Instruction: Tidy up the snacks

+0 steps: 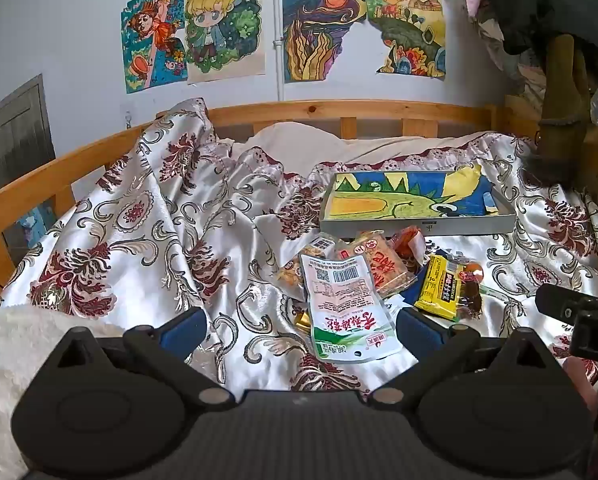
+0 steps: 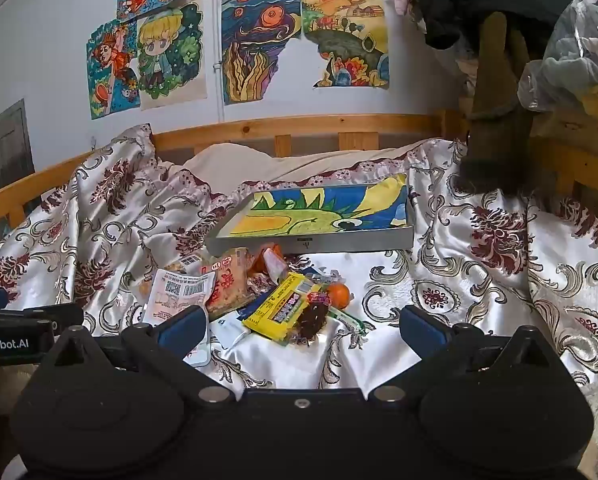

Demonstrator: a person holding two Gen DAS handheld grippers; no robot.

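A pile of snack packets lies on the patterned bedspread in front of a shallow grey tray [image 1: 417, 226] lined with a dinosaur drawing; the tray also shows in the right wrist view [image 2: 311, 242]. The pile holds a white-green pouch [image 1: 345, 306], a yellow packet [image 1: 439, 286], a clear cracker pack [image 1: 381, 264] and a small orange sweet [image 2: 338, 294]. My left gripper [image 1: 299, 330] is open, low over the bedspread, with the pouch between its fingers. My right gripper [image 2: 303, 328] is open just before the yellow packet [image 2: 283, 312].
A wooden bed rail [image 1: 339, 110] runs behind the bedspread [image 1: 139, 240], with drawings on the wall above. Dark clothes and a brown boot [image 1: 559, 120] hang at the right. A fluffy white blanket [image 1: 3, 344] lies at the near left.
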